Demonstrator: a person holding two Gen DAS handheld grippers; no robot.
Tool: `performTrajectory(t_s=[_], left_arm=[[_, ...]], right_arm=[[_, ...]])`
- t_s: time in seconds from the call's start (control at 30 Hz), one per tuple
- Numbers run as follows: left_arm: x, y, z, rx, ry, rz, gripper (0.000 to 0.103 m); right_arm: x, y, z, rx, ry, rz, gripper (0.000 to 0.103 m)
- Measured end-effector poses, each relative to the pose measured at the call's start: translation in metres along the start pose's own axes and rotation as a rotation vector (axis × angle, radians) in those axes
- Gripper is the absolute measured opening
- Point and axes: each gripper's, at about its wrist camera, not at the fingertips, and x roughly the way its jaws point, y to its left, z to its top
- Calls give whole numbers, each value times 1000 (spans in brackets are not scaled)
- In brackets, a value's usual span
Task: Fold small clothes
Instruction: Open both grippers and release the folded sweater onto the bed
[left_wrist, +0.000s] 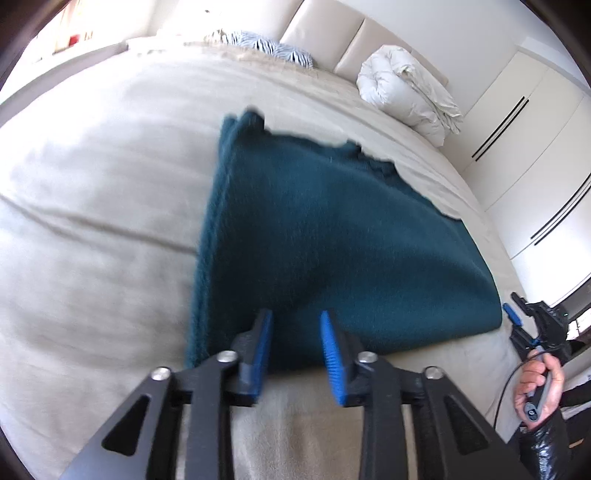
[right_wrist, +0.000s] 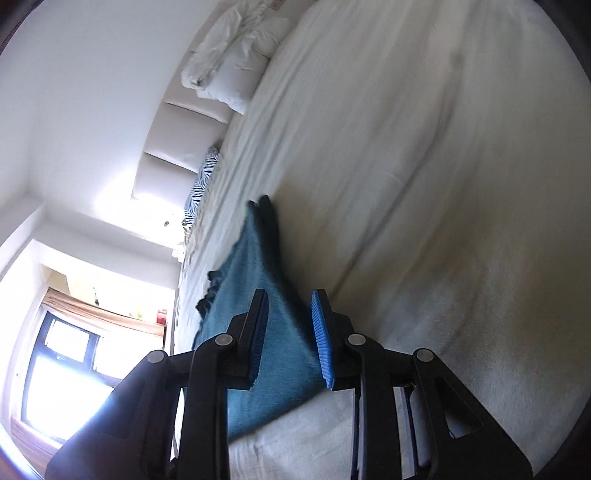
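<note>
A dark teal knitted garment (left_wrist: 332, 236) lies spread flat on the beige bed cover (left_wrist: 92, 203). My left gripper (left_wrist: 295, 325) hovers over its near edge, jaws apart, with cloth showing in the gap and no pad pressing on it. At the garment's right corner a person's hand (left_wrist: 539, 384) holds my right gripper (left_wrist: 514, 306). The right wrist view is rolled sideways. In it the garment (right_wrist: 251, 258) runs away beneath the right gripper (right_wrist: 290, 310), whose blue pads stand apart and grip nothing.
A rolled white duvet (left_wrist: 406, 88) and a zebra-print pillow (left_wrist: 273, 46) lie by the padded headboard (left_wrist: 332, 33). White wardrobe doors (left_wrist: 517, 122) line the right side. A bright window (right_wrist: 62, 369) is beyond the bed. The bed cover (right_wrist: 424, 147) is wrinkled.
</note>
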Motion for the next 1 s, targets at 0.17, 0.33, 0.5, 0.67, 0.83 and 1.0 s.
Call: performTrajectory(t_s=[0.17,0.33,0.5,0.67,0.83,1.0], left_arm=[[4,-24,34,40,-64,-14,48],[37,-43,70,100,-89,-3,48],[60,-23,97,68,-103,56,48],[79,12,111,12,-91,116,51],[87,27,106,-5,-88,64,50],[91,24,104,37,-100,87,51]], right_arm=[[52,61,-9,-97,113,87,24],[141,120,-32,-180,258,136,24],[220,158,-53,-223,371,155,24],[259,157,-54,-204,411,126,24],[250,117,-21,-126,336,128,24],[222,75,33,-66,204,77,23]])
